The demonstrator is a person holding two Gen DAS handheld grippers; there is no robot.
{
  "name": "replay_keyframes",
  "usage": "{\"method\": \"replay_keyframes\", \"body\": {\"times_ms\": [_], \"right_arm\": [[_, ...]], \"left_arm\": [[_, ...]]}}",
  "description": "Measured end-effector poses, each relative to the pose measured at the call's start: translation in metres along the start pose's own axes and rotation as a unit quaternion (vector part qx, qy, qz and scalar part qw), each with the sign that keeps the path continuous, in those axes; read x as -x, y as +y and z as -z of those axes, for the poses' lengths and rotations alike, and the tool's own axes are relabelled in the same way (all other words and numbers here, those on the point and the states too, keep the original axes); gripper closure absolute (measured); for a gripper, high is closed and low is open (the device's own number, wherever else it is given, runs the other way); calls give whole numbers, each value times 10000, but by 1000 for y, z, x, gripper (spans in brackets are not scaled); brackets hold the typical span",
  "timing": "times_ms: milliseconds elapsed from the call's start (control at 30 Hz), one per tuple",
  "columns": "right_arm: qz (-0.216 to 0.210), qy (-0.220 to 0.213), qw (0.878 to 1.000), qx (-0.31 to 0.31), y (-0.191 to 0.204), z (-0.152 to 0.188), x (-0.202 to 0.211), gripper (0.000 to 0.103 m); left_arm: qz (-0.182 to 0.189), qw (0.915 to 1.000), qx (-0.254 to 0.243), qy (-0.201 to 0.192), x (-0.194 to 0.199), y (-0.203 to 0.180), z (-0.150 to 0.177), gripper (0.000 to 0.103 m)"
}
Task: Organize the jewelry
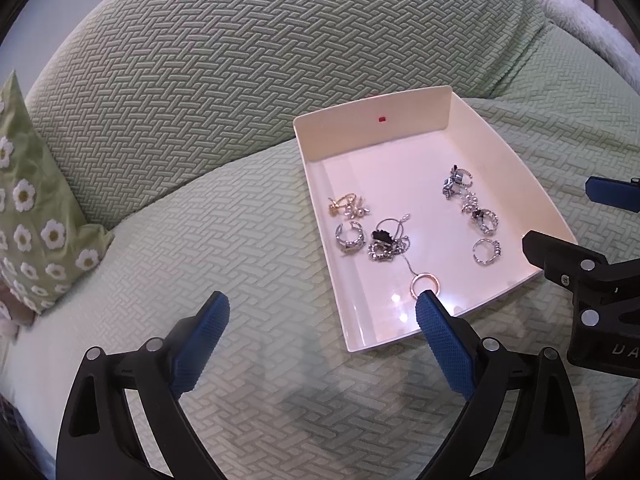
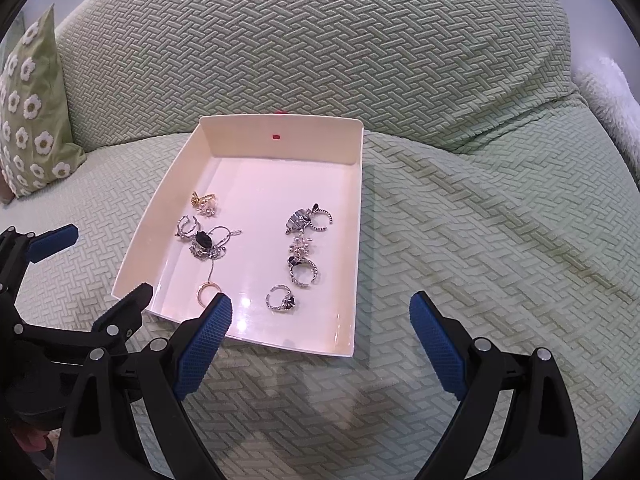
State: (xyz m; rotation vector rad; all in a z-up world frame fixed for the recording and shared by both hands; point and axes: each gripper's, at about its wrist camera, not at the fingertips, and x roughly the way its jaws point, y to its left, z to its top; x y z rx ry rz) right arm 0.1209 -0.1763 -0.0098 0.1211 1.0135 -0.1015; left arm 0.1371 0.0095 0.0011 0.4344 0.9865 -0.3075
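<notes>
green basket-weave sofa upholstery (image 2: 480, 220) fills both views and carries a cream rectangular plastic tray (image 2: 358, 240) at centre frame. inside the tray the jewelry lies in two loose groups: a tangle of silver rings and chain with a black stone (image 2: 206, 242) on its left side, a gold ring on a thin chain (image 2: 207, 293) trailing toward the near wall, and a column of silver rings (image 2: 304, 248) on its right side. the left claw (image 1: 322, 316) hangs released at lower frame, one blue fingertip (image 1: 430, 304) over the tray's near corner. the right claw (image 2: 320, 312) is also spread wide above the near rim. a green daisy-patterned cushion (image 2: 32, 112) leans at far left.
</notes>
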Motion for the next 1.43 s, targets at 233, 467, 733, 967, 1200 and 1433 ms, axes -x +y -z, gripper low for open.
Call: {"method": "replay_keyframes", "body": {"times_ms": [233, 467, 733, 967, 1200, 1433], "right_arm": [[7, 3, 10000, -7, -2, -1, -1, 14], [23, 48, 10000, 36, 0, -1, -3, 14], [38, 49, 10000, 33, 0, -1, -2, 14], [44, 61, 10000, 40, -1, -1, -4, 14], [54, 60, 10000, 18, -2, 0, -5, 14], [60, 54, 10000, 22, 0, -1, -5, 14]], "left_arm": [[80, 10000, 0, 26, 0, 2, 1, 13], [126, 9999, 27, 50, -2, 4, 1, 13], [140, 9999, 33, 39, -3, 4, 0, 13], [44, 10000, 12, -59, 0, 3, -1, 13], [-94, 9997, -35, -230, 6, 0, -1, 13], [-68, 9996, -135, -218, 7, -6, -2, 13]]}}
